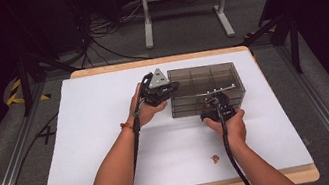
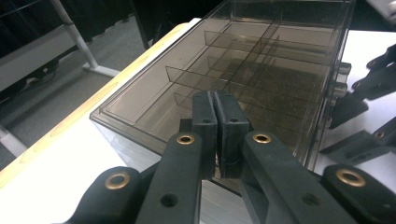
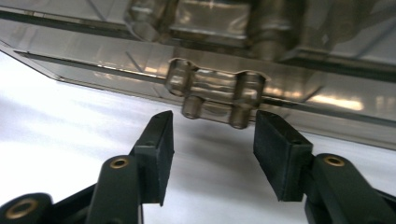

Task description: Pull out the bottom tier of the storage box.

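1. While both hands hold their tools at it, the worktop [image 1: 86, 151], a white sheet over a wooden board, carries everything; its near half is bare but for one small speck.
2. Toward the far right corner of the worktop sits the smoky clear organizer box [image 1: 205, 88], divided inside into compartments, its lid down and its long side facing the person.
3. Against the box's left end rests the left gripper [image 1: 165, 92], clenched with its pads pressed together and nothing between them; in the left gripper view the closed tips [image 2: 215, 133] lie at the lid's edge.
4. At the box's near side, toward its right end, the right gripper [image 1: 215, 106] stands released, its jaws apart.
5. In the right gripper view the box's clear latch [image 3: 215, 95] hangs just beyond the open pads [image 3: 161, 149], level with the gap and untouched by either one.
6. Close to the worktop's near edge lies a small reddish-brown scrap [image 1: 214, 158], well apart from the box.
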The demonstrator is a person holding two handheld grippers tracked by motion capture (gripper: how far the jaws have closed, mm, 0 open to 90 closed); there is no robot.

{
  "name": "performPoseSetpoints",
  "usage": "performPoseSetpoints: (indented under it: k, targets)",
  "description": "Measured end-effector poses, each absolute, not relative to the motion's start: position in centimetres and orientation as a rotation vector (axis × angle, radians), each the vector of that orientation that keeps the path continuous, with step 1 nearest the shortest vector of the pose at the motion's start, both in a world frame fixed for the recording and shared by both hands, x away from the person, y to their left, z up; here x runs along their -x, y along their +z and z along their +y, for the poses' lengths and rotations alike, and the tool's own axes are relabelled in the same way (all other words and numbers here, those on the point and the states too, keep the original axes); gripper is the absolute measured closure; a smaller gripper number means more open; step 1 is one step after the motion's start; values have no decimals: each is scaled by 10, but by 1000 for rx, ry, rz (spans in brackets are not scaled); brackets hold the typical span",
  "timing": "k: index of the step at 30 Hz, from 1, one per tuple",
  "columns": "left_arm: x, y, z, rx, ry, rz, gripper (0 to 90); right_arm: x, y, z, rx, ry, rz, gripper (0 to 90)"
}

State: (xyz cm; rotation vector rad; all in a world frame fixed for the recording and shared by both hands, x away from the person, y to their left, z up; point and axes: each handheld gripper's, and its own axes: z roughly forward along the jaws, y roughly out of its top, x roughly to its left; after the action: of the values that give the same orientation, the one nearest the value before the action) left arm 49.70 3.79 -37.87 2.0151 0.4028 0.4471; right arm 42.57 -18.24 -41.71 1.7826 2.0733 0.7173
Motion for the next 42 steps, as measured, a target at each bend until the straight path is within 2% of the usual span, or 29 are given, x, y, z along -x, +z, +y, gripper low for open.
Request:
performPoseSetpoints:
  k: [5, 8, 18, 22, 24, 28, 42]
  targets:
    - [-496, -378, 36, -2019, 447, 395, 877, -430, -422, -179, -1822, 678, 2077, 492]
    - [-495, -378, 34, -2026, 451, 388, 878, -431, -421, -182, -1861, 695, 2057, 557]
    - [-494, -378, 28, -2029, 447, 372, 879, -429, -421, -183, -1833, 704, 2065, 565]
    - [-493, -378, 27, -2029, 445, 370, 879, -428, -420, -185, -1864, 739, 2040, 539]
    - [-494, -378, 28, -2029, 444, 371, 879, -427, -420, -184, -1879, 774, 2019, 491]
    - [-494, -378, 28, -2029, 443, 371, 880, -425, -421, -185, -1919, 788, 1956, 550]
    - [-494, -378, 28, -2025, 441, 370, 882, -424, -421, -182, -1847, 751, 1996, 559]
